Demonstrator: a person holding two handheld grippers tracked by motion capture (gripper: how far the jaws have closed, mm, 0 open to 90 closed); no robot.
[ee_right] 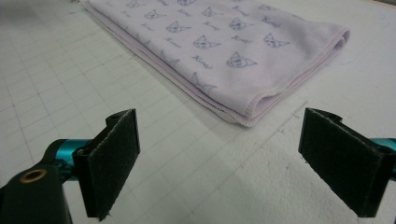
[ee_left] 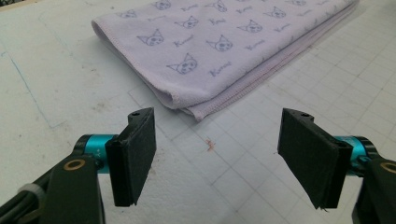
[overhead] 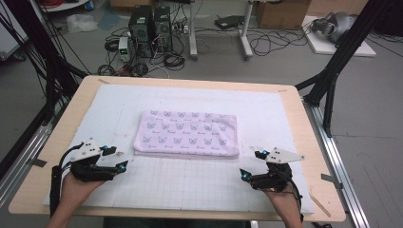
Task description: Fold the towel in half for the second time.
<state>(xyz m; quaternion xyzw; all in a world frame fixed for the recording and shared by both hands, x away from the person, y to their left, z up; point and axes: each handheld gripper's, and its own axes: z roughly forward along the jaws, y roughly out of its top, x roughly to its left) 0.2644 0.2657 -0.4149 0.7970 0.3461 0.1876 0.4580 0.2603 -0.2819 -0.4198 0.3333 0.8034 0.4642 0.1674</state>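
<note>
Left gripper [overhead: 115, 159]: jaws stood wide apart, nothing between them.
Right gripper [overhead: 252, 164]: jaws stood wide apart, likewise empty.
Folded towel [overhead: 186, 133]: lay flat on the white grid mat [overhead: 190, 183], ahead of both grippers and between them; its near left corner [ee_left: 187, 108] lay just beyond the left gripper's pads, untouched.

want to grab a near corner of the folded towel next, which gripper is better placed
Marginally the left gripper: open, nothing between its jaws, it sits slightly nearer its corner of the pink cat-print towel. The right gripper, equally open, is almost as well placed.
</note>
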